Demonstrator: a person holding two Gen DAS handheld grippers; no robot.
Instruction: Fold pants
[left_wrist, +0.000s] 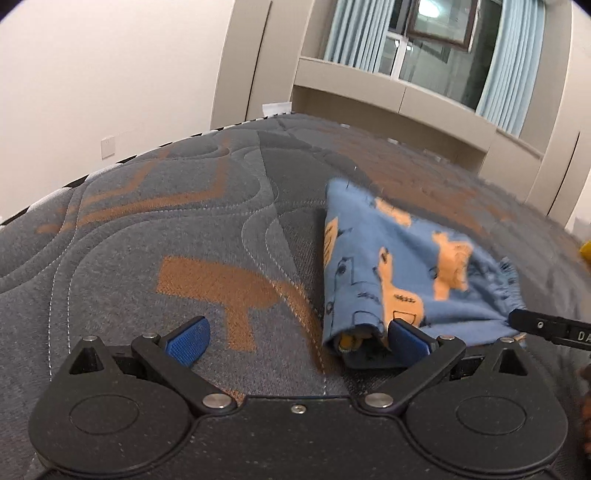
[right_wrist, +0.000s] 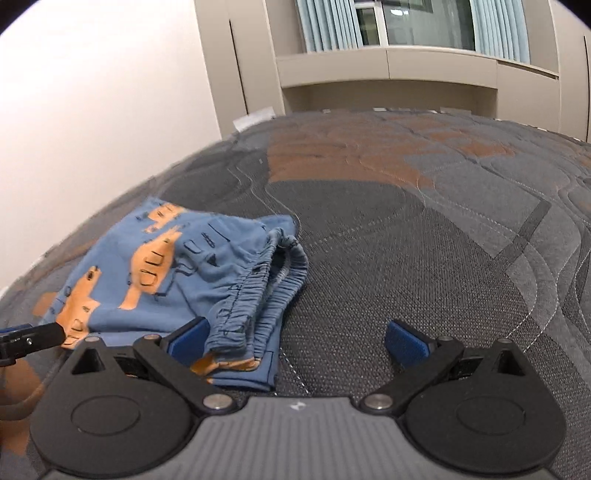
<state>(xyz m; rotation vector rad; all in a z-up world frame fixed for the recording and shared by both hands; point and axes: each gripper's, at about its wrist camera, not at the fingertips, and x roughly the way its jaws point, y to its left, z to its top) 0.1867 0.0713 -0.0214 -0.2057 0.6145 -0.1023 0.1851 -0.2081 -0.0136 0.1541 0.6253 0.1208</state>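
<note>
Folded blue pants (right_wrist: 177, 280) lay on quilted mattress (right_wrist: 406, 258). Left gripper (left_wrist: 297, 338) spread wide, gripping nothing, right pad (left_wrist: 408, 339) touching pants' near edge. Right gripper (right_wrist: 297, 338) likewise released. Elastic waistband (right_wrist: 258, 295) seen only from right wrist; window (left_wrist: 424, 37) behind.

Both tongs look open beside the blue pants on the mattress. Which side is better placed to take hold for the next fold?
Probably right. The right tongs stand open at the elastic waistband of the pants. The left tongs mostly straddle bare mattress.
</note>
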